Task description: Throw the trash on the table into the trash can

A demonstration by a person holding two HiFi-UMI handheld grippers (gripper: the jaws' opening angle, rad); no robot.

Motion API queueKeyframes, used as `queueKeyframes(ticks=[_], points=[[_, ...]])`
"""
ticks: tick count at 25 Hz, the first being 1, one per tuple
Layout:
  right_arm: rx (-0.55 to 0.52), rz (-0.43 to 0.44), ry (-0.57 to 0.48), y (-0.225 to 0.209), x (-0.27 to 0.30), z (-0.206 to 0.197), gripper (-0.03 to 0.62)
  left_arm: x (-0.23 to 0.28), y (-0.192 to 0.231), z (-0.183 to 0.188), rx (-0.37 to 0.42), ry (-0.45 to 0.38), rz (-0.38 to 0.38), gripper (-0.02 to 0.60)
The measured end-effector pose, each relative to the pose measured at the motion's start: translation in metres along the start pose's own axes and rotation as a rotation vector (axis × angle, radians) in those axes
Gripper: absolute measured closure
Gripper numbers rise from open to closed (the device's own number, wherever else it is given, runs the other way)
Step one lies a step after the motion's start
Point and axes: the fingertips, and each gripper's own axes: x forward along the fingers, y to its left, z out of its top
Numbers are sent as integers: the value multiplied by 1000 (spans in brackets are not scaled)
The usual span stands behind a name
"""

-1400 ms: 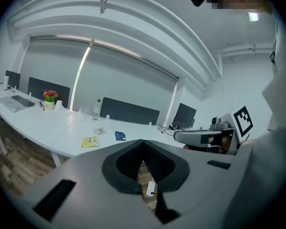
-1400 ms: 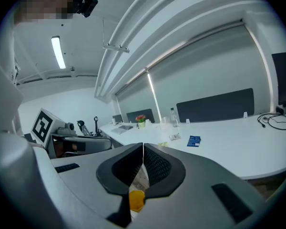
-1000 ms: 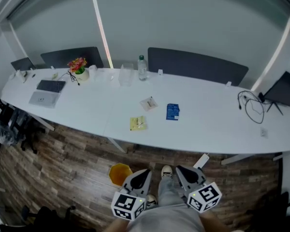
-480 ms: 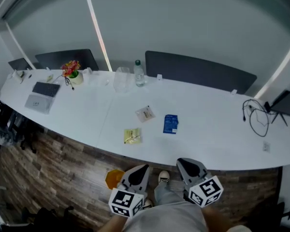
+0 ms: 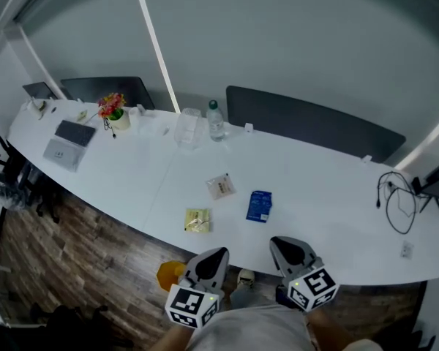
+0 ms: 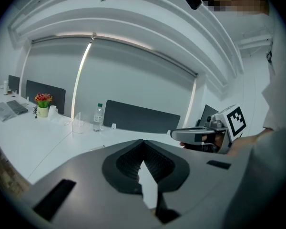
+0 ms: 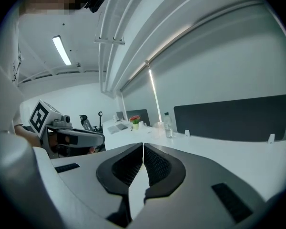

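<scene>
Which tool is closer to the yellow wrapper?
Left. The left tool is just on the near side of the yellow wrapper; the right tool is farther off to the right, nearer the blue packet.

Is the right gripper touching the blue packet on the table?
Apart. The head view shows bare table between the right gripper and the blue packet.

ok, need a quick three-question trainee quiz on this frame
1. True or false: the yellow packet lies on the table, left of the blue packet in the head view.
2. The right hand-held gripper is: A) open, B) shut and empty, C) shut on a bottle.
3. Fill in: the orange trash can stands on the ____.
Key: 1 true; 2 B; 3 floor.
</scene>
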Motion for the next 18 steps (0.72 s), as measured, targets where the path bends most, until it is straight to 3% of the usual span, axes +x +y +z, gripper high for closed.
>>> queueKeyframes(ticks=[7, 18], points=[[16, 6, 8, -10, 15, 2, 562, 9, 8, 1, -5, 20, 13, 581], [17, -44, 18, -22, 31, 9, 562, 25, 32, 19, 33, 24, -45, 581]])
